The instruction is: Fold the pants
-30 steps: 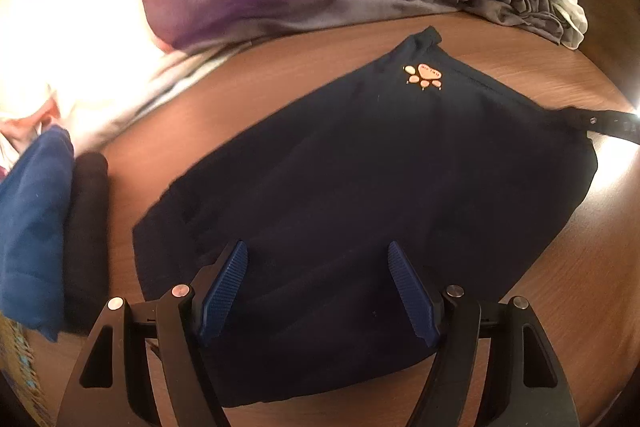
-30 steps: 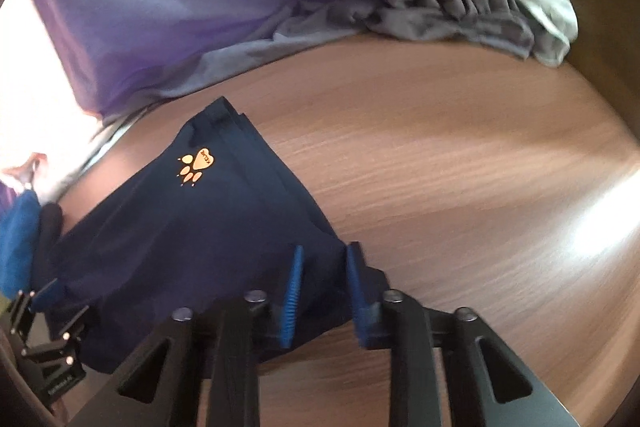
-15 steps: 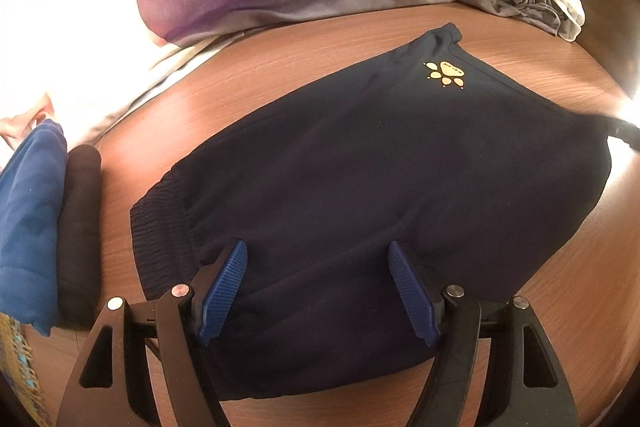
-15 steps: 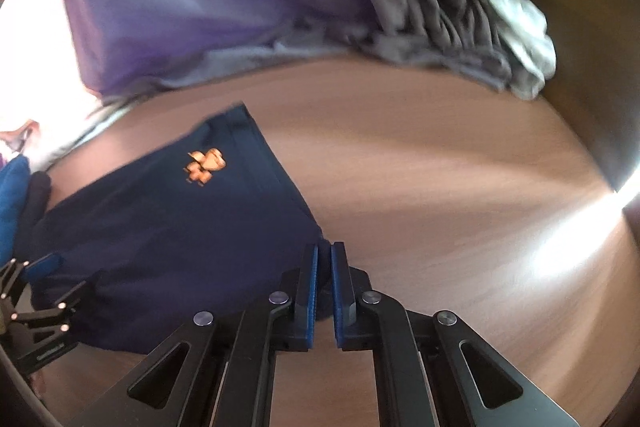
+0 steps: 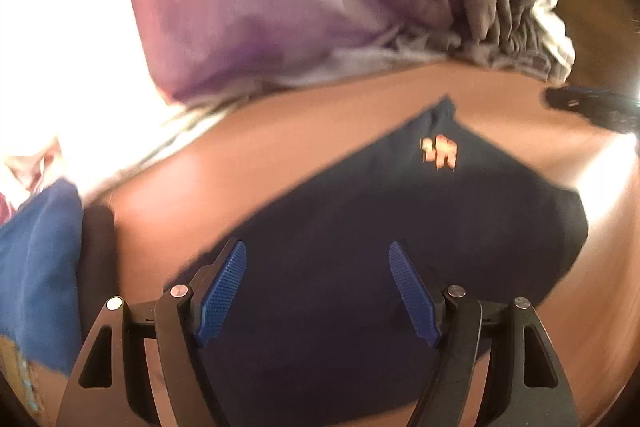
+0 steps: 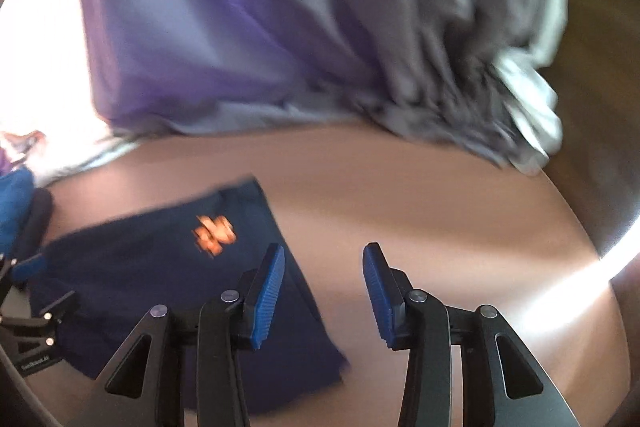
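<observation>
Directly beneath and ahead of the left gripper (image 5: 317,291), spread flat: navy pants (image 5: 380,247), folded into a compact dark slab, orange paw logo (image 5: 440,152) toward the far corner. Fingers spread wide, released, grasping nothing, blue pads (image 5: 222,293) over the near part of the cloth. To the left of the right gripper (image 6: 324,293), the same pants (image 6: 160,287), right edge running under its left finger; jaws parted, empty, over bare wood. Under everything, a brown wood-grain table (image 6: 420,207), streaked with glare at the right. Beyond both grippers, heaped along the far edge: purple cloth (image 5: 260,7) and crumpled grey fabric (image 6: 460,67), blurred. Left of the left gripper, a blue folded garment (image 5: 36,267) with a black one (image 5: 98,247) just beside it. No containers discernible. At far left in the right wrist view, the other gripper's black frame.
</observation>
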